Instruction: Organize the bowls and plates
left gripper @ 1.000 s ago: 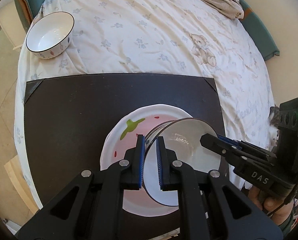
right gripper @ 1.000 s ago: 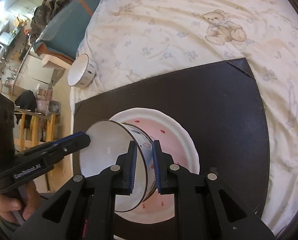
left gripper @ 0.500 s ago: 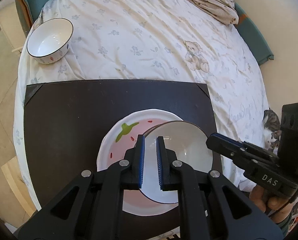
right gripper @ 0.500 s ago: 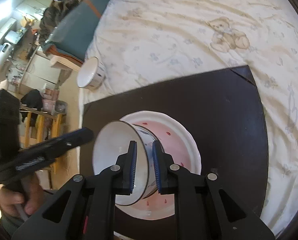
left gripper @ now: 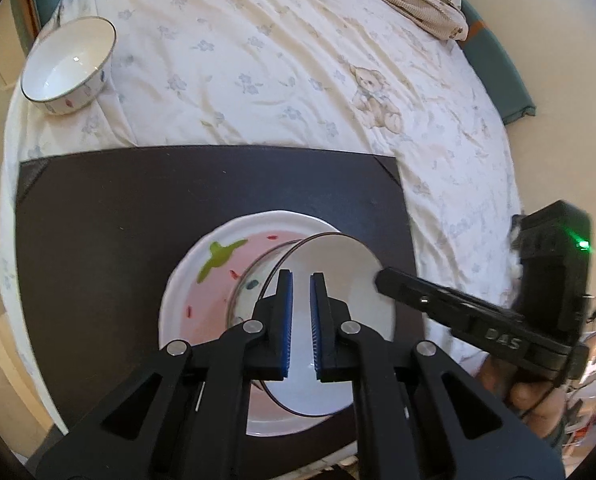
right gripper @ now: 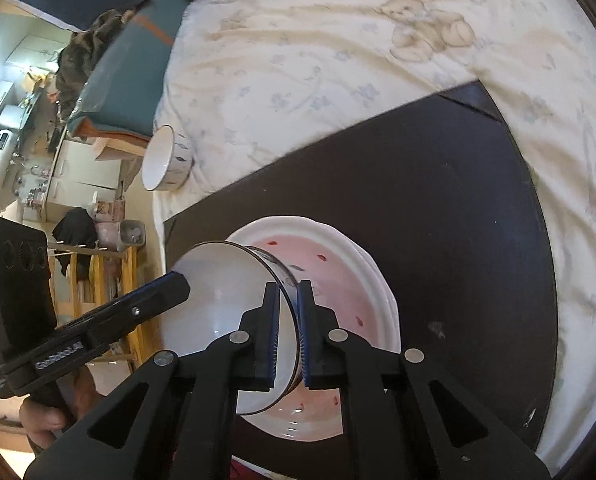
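In my left wrist view, a spare bowl (left gripper: 69,71) sits at the upper left on the bedsheet (left gripper: 257,52). Lower centre, my left gripper (left gripper: 301,276) is clenched on the rim of the tilted white bowl (left gripper: 338,264), which hangs over the strawberry plate (left gripper: 201,280) on the dark mat (left gripper: 137,200); my right gripper (left gripper: 380,276) reaches in from the right. Only my right wrist view shows a cluttered room (right gripper: 25,140) at left, and my right gripper (right gripper: 286,286) clamped on the bowl's opposite rim.
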A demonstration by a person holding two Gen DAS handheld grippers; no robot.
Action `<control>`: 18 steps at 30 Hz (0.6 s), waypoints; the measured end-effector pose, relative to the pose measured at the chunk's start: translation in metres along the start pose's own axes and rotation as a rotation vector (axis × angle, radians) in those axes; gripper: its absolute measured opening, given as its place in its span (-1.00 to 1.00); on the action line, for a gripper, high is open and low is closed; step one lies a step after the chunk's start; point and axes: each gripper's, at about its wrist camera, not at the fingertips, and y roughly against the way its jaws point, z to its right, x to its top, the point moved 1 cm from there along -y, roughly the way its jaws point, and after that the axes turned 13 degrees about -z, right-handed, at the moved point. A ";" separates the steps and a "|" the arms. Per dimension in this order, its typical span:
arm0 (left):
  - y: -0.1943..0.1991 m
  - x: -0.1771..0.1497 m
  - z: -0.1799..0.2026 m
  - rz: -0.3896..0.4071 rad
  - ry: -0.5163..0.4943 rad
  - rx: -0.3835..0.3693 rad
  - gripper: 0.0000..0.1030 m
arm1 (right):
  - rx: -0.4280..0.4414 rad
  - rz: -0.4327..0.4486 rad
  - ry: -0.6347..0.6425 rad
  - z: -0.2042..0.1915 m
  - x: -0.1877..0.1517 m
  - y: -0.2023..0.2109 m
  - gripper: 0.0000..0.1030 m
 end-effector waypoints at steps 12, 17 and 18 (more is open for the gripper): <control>0.003 -0.012 -0.008 -0.003 0.018 -0.008 -0.88 | -0.067 0.023 0.080 -0.016 -0.007 0.008 -0.83; 0.004 -0.014 -0.004 0.002 0.002 0.005 -0.88 | -0.073 0.020 0.081 -0.015 -0.007 0.007 -0.83; 0.004 -0.014 -0.005 0.004 0.004 0.009 -0.88 | -0.070 0.023 0.083 -0.015 -0.008 0.008 -0.83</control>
